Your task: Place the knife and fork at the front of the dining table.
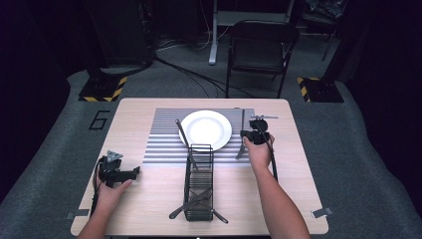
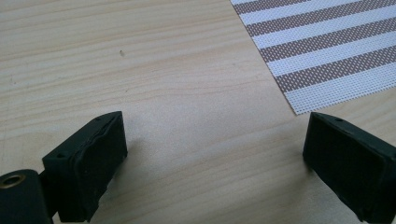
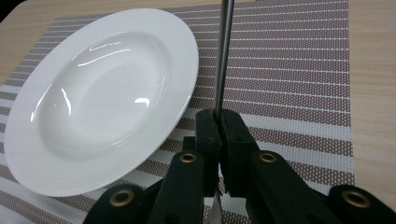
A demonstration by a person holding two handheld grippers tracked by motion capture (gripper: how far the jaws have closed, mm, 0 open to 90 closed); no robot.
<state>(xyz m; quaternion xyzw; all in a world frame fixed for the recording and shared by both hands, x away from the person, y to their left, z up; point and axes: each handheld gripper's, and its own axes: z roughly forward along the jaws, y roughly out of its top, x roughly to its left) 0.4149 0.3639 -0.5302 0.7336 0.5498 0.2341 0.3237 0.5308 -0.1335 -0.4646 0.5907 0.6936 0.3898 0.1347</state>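
My right gripper [image 3: 218, 122] has its jaws pressed tight on a slim metal utensil [image 3: 222, 56], probably a knife, though its end is hard to make out. It lies on the striped placemat [image 3: 299, 70] just right of the white plate [image 3: 100, 95]. My left gripper [image 2: 212, 154] sits low over bare tabletop [image 2: 140, 70] by the mat's corner, jaws spread wide and empty. Near me stands a black wire basket [image 1: 199, 181] with more cutlery [image 1: 191, 201].
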